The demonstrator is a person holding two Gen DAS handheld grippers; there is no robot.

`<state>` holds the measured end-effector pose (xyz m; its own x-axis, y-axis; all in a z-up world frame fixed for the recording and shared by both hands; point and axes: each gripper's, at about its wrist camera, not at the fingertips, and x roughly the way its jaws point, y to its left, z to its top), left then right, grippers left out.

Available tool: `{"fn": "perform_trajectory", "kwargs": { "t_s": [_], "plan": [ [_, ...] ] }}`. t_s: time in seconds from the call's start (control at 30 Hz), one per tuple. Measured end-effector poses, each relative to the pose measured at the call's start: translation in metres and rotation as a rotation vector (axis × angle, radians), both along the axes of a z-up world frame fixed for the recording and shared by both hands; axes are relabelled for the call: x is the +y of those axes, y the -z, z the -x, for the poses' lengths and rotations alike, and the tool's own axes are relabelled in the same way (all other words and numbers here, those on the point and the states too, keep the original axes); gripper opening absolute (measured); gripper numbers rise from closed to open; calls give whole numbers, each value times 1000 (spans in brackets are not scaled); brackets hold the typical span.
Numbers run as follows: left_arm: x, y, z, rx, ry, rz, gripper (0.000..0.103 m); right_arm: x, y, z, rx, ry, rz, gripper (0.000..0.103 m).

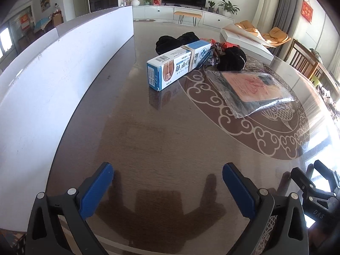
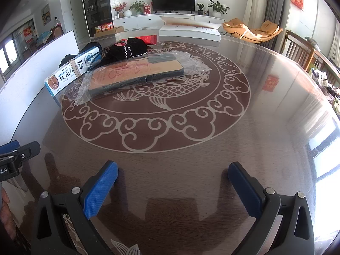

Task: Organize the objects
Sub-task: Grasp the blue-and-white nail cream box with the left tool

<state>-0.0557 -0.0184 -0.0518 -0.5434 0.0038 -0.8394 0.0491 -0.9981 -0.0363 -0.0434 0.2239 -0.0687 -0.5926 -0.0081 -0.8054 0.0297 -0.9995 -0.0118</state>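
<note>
Jaws spread, blue box (image 1: 178, 65) well ahead.

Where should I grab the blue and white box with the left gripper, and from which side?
Grip the blue and white box across its narrow width near the free near end, coming from the front. It lies flat and long, and its far end sits against the black cloth items. The left gripper is already open and probably wide enough.

Lighting: bright daylight from the right, with white glare blown out along that edge of the glossy table (image 2: 265, 110). Gripper shadows fall forward on the tabletop. Optics: strong fisheye bending, dark vignetted corners; centre sharp, periphery soft.
</note>
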Motion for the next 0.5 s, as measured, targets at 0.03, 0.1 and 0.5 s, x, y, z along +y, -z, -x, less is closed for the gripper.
{"fn": "perform_trajectory", "kwargs": {
  "t_s": [0.03, 0.1, 0.5],
  "plan": [
    [-1, -5, 13, 13, 9, 36, 103, 0, 0, 0, 0, 0, 0, 103],
    [-3, -16, 41, 55, 34, 96, 103, 0, 0, 0, 0, 0, 0, 103],
    [7, -6, 138, 10, 163, 28, 21, 0, 0, 0, 0, 0, 0, 103]
  ]
}}
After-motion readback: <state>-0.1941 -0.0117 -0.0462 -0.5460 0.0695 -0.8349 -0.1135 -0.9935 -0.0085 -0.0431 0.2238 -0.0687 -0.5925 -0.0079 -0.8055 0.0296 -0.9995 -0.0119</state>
